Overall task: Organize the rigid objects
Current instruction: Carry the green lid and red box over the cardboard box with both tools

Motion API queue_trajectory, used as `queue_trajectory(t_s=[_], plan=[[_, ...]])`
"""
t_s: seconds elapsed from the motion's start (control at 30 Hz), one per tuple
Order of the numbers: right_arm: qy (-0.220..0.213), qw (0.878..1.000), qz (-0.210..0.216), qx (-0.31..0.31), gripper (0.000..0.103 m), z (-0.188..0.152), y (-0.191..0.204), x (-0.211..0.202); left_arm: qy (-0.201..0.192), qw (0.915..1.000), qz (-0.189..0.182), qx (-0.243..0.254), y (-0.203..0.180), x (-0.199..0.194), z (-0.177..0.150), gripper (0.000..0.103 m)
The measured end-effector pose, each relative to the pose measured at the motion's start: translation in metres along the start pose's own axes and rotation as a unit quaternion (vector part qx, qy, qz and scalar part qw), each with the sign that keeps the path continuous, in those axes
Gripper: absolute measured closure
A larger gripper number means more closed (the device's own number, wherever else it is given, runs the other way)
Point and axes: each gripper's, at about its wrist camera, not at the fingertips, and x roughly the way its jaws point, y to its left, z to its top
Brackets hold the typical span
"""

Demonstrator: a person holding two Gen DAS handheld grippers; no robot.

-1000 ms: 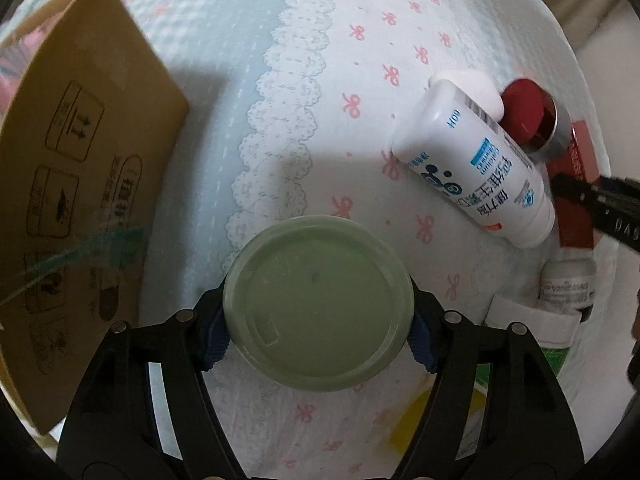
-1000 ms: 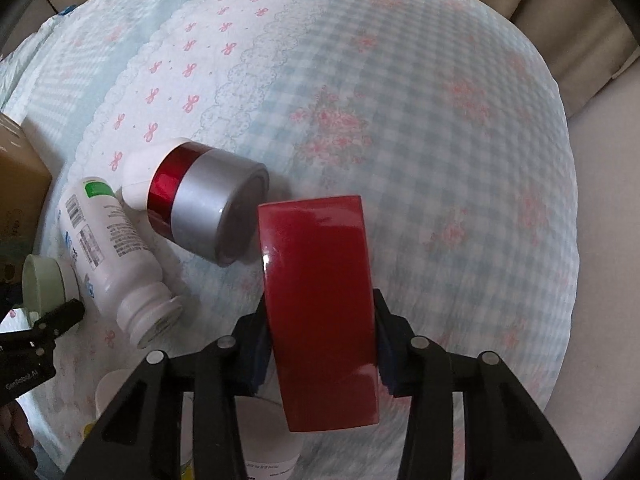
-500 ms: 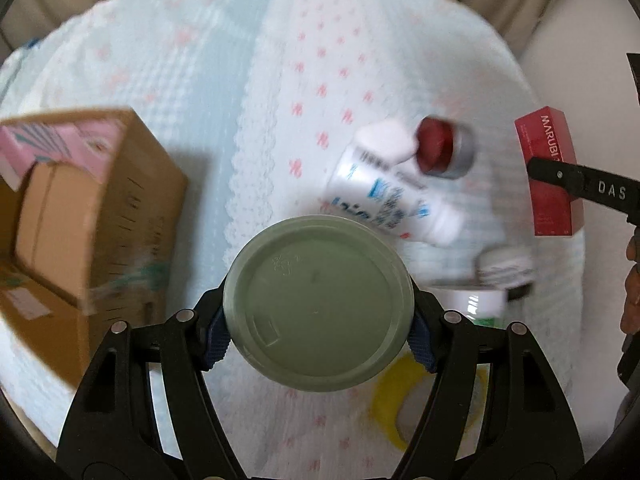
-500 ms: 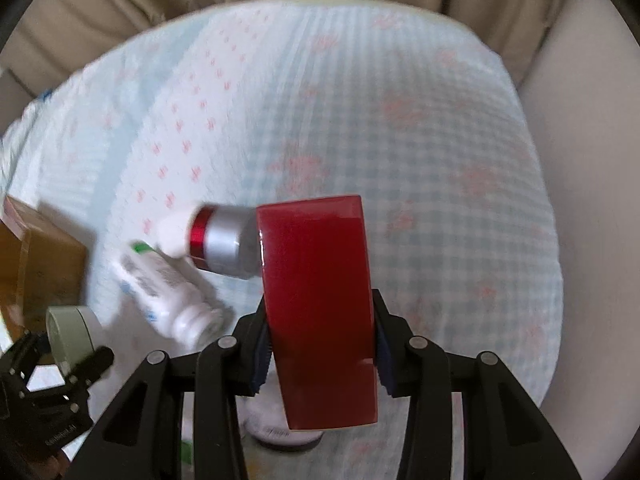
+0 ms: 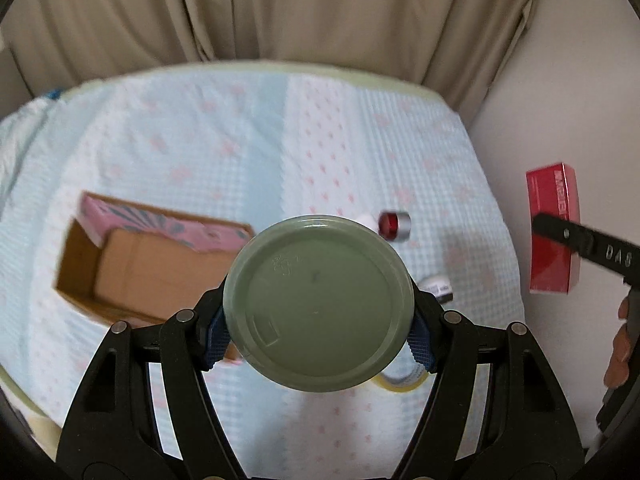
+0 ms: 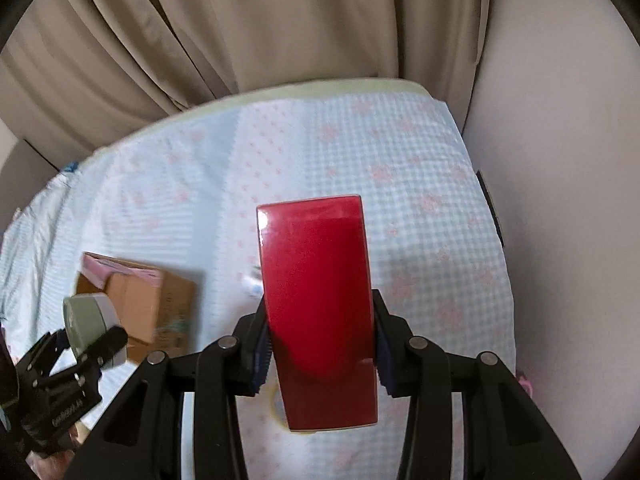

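Note:
My left gripper [image 5: 318,336] is shut on a round green-lidded jar [image 5: 318,302] and holds it high above the bed; the jar also shows in the right wrist view [image 6: 86,326]. My right gripper [image 6: 320,354] is shut on a red box [image 6: 318,304], also lifted; the box shows at the right of the left wrist view [image 5: 554,232]. An open cardboard box [image 5: 132,268] lies on the bedspread below left, with a pink item inside.
On the bedspread [image 5: 320,140] lie a red-and-silver capped jar [image 5: 394,225], a small white bottle [image 5: 438,286] and a yellow tape roll [image 5: 400,382], partly hidden behind the jar. Beige curtains [image 5: 280,12] hang behind the bed; a wall [image 6: 560,160] runs along the right.
Both grippers have risen well above the bed with their objects. The items on the bedspread look smaller and the open cardboard box and curtains have come into view.

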Motion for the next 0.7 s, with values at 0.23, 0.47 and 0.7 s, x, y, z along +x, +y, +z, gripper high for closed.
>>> queue_trajectory(t_s=[0.23, 0.47, 0.7], plan=[[-0.034, 0.999, 0.015, -0.002, 0.064, 0.000, 0.062, -0.046, -0.025, 0.9996, -0.013, -0.007, 0.056, -0.055, 0.024, 0.035], [-0.052, 0.998, 0.013, 0.022, 0.064, -0.004, 0.148, -0.052, -0.014, 0.9991, -0.038, 0.014, 0.135, -0.069, 0.046, 0.035], [-0.023, 0.997, 0.009, 0.079, 0.064, -0.013, 0.229, -0.024, 0.023, 0.9963, -0.056, 0.061, 0.217, -0.051, 0.066, 0.035]])
